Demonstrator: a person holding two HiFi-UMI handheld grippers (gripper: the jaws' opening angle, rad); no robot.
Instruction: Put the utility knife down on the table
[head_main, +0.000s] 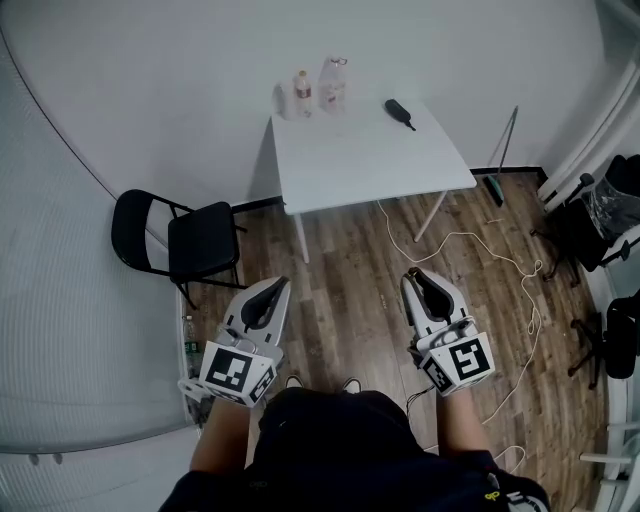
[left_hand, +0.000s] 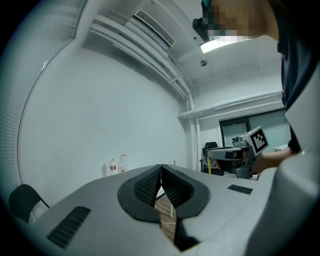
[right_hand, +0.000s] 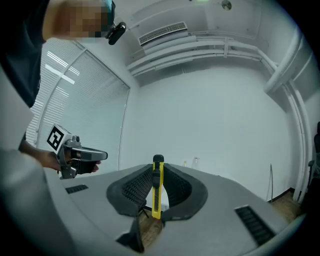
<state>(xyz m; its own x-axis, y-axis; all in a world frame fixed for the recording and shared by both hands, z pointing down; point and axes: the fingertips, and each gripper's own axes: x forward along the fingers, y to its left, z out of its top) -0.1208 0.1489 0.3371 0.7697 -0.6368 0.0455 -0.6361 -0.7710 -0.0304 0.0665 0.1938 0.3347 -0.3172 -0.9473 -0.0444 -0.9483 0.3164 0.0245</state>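
Dark clothing on the person's torso (head_main: 350, 440) fills the bottom edge of the head view, with both forearms reaching forward over a brown wood-plank floor (head_main: 350, 300).

Each hand holds a grey gripper with a marker cube at its rear. The left gripper (head_main: 281, 284) has its jaws pressed together at the tips, with nothing between them. The right gripper (head_main: 411, 274) is clamped on a yellow utility knife (right_hand: 157, 192) with a black slider. It stands upright between the ribbed black pads, its top poking just above the jaw tips.

Well ahead of both grippers stands a white table (head_main: 370, 170) against a plain white wall (head_main: 150, 80). At its far edge are two clear bottles (head_main: 302, 93) side by side, and a black handled object (head_main: 400, 113) lies near the far right corner. The rest of the tabletop is bare.

A black folding chair (head_main: 185, 240) sits left of the table, near the wall. A white cable (head_main: 480, 245) snakes across the floor from under the table towards the right. A thin pole (head_main: 505, 145) leans beside the table's right edge, and dark office chairs (head_main: 600, 215) crowd the room's right side.

From the right gripper view, window blinds (right_hand: 75, 100) cover the wall behind the left gripper, and an air-conditioning vent (right_hand: 162, 32) sits in the white ceiling.
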